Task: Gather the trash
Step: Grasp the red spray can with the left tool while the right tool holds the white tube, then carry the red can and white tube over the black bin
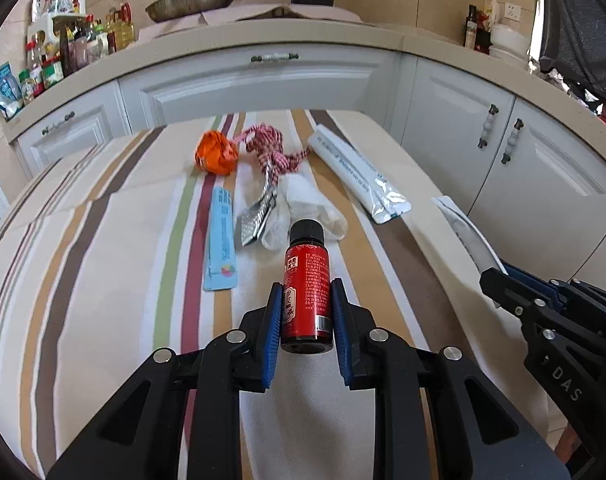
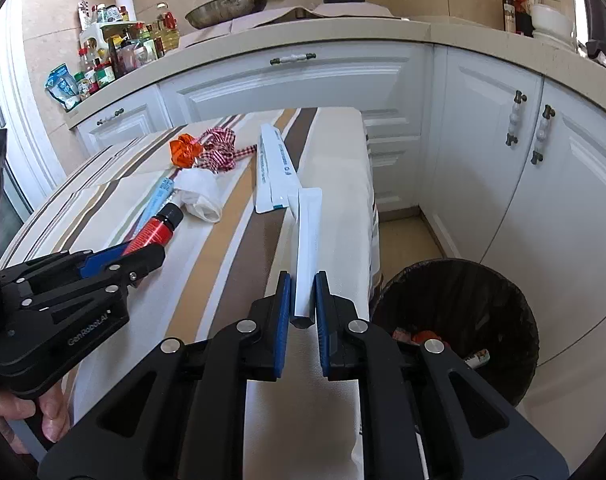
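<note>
My left jaws pinched a small red bottle [image 1: 306, 292] with a black cap, its cap pointing away over the striped cloth, while my right jaws clamped a long white paper sleeve [image 2: 307, 252] by its near end, the far end sticking forward above the table edge. On the cloth lay a crumpled orange wrapper [image 1: 216, 153], a red-checked ribbon [image 1: 271, 148], a light blue sachet [image 1: 221, 236], a crushed foil piece [image 1: 259, 220], a wadded white tissue [image 1: 307, 208] and a long white packet [image 1: 357, 174]. A black-lined bin [image 2: 461, 312] on the floor beside the table held a few scraps.
</note>
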Motion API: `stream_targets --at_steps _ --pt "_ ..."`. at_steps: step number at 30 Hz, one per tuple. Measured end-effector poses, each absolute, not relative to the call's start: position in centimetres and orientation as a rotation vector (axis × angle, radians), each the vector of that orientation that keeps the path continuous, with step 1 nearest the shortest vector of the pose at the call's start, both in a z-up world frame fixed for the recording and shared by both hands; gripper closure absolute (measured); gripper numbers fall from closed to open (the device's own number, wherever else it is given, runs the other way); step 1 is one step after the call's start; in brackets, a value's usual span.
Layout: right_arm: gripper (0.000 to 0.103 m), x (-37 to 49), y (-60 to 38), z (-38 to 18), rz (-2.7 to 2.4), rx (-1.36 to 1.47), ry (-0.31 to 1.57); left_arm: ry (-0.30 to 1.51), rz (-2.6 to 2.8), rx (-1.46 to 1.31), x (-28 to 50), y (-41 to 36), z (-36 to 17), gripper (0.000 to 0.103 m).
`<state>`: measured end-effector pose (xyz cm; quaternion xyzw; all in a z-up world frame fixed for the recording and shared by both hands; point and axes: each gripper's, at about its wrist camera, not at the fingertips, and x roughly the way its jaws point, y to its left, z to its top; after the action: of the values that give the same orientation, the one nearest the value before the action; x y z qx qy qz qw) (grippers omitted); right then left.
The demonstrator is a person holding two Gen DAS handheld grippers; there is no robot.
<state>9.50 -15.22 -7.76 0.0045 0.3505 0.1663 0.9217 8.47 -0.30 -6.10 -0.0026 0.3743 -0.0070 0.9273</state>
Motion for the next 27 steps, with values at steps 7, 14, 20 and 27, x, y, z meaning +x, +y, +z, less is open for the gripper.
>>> stream_targets --at_steps 7,14,20,27 --pt "0.091 8.1 -15.8 -6.6 0.328 0.01 0.678 0.705 -0.01 0.0 7.3 -0.5 -4.5 0.078" --pt "0.091 6.5 -18.2 -5.3 0.275 0.012 0.616 0.647 -0.045 -0.005 6.7 -1.9 -3.2 0.078" --pt "0.091 5.1 -21.0 -4.7 0.205 0.025 0.575 0.609 -0.105 0.013 6.3 -4.4 -2.7 0.078" --pt "0.091 3.9 -24.8 -4.8 0.115 0.03 0.553 0.576 -0.201 0.06 5.9 -8.8 -2.5 0.078"
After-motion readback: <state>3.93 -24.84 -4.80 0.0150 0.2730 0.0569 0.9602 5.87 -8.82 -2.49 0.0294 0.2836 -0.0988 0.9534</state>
